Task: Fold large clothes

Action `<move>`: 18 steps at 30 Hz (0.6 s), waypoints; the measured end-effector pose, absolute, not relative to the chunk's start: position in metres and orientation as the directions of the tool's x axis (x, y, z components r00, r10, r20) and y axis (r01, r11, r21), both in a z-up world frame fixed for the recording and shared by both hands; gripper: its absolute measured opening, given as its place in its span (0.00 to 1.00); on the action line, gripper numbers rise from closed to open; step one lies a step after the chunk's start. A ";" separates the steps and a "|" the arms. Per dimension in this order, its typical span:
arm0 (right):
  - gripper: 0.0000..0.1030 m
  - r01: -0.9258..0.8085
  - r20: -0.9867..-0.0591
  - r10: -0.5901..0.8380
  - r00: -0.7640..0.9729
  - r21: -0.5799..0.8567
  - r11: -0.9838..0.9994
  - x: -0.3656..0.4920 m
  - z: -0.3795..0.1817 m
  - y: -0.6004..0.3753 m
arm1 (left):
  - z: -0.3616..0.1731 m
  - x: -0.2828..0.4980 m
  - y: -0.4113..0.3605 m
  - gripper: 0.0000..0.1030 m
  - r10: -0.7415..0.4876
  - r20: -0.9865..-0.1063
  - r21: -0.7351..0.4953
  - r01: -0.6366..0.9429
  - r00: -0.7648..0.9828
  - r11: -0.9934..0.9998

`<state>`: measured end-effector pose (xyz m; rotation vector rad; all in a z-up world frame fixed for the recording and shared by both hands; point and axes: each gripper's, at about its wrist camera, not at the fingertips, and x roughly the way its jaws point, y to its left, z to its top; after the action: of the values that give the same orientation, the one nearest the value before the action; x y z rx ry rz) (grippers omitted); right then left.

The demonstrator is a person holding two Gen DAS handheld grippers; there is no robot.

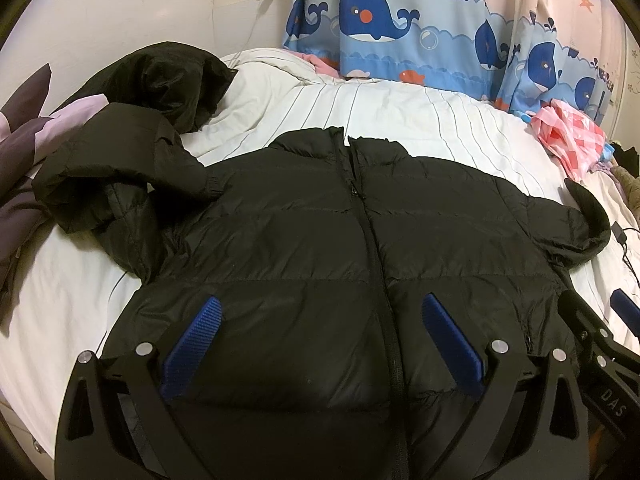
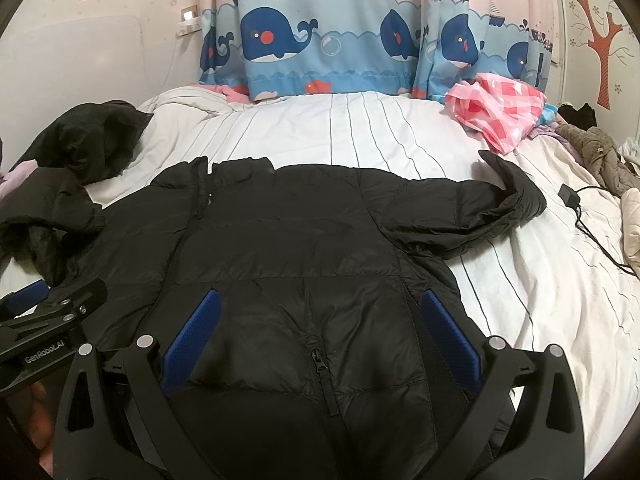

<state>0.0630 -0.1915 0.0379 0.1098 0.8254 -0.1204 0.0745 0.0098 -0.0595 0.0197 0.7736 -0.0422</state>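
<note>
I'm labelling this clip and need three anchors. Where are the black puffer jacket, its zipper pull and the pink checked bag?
black puffer jacket [image 1: 304,240]: left wrist view, chest panel left of the zip.
zipper pull [image 1: 354,191]: left wrist view, slider below the collar.
pink checked bag [image 2: 496,108]: right wrist view, middle of the crumpled bag.

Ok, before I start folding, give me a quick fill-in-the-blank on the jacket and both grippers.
1. The black jacket lies front up on the bed with its zipper ____.
2. Both the left gripper and the right gripper are ____, holding nothing.
3. The curtain behind the bed is printed with blue ____.
4. The pink checked bag lies toward the jacket's ____ sleeve as seen here.

Missing words: closed; open; whales; right
</note>
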 end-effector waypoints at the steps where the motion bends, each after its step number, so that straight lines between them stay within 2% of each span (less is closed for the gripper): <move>1: 0.94 0.150 -0.740 -0.063 0.670 0.051 0.987 0.063 0.038 -0.191 | -0.059 0.074 0.010 0.94 -0.031 -0.699 0.003 0.045 0.715 0.999; 18: 0.94 0.148 -0.750 -0.061 0.658 0.050 0.988 0.064 0.037 -0.189 | -0.059 0.076 0.010 0.94 -0.032 -0.701 0.002 0.048 0.713 0.999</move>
<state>0.0636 -0.1891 0.0374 0.1098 0.8445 -0.1188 0.0756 0.0104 -0.0594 0.0208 0.7760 -0.0443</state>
